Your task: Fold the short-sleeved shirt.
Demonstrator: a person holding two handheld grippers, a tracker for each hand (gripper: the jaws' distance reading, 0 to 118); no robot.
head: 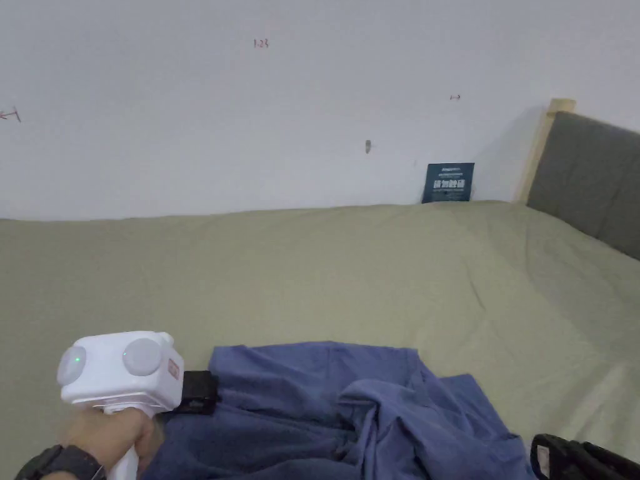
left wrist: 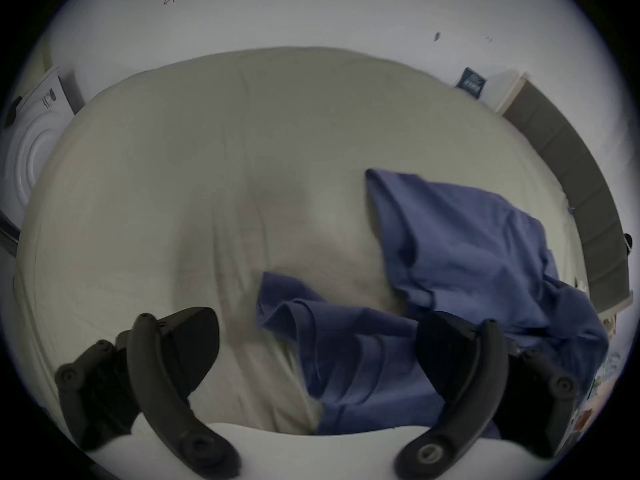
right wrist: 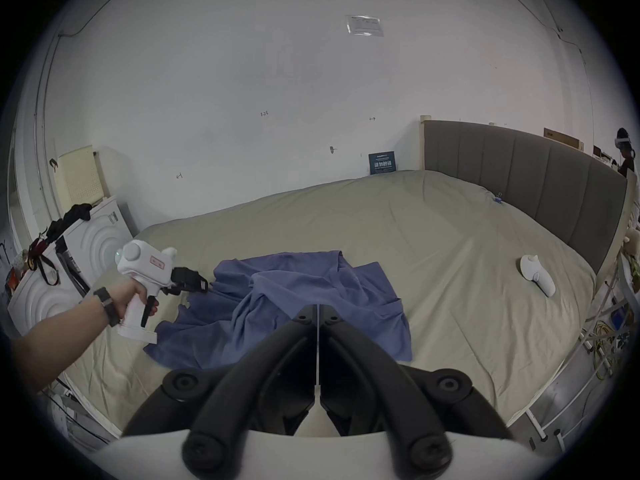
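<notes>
The released left claw point(left wrist: 317, 356) is hovering over the crumpled blue cotton shirt point(right wrist: 294, 300) near the bed's point(head: 375, 269) front edge; the right claw point(right wrist: 317, 314) is clenched empty. Grasping bunched layers is risking a crooked fold.

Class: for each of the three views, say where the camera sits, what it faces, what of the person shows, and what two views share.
Head view: from the head, facing the bed; left hand.
Left gripper view: rides the left gripper, jaws apart, facing the blue shirt.
Right gripper view: rides the right gripper, jaws together; the forearm shows.
Shared: shirt, bed.
</notes>
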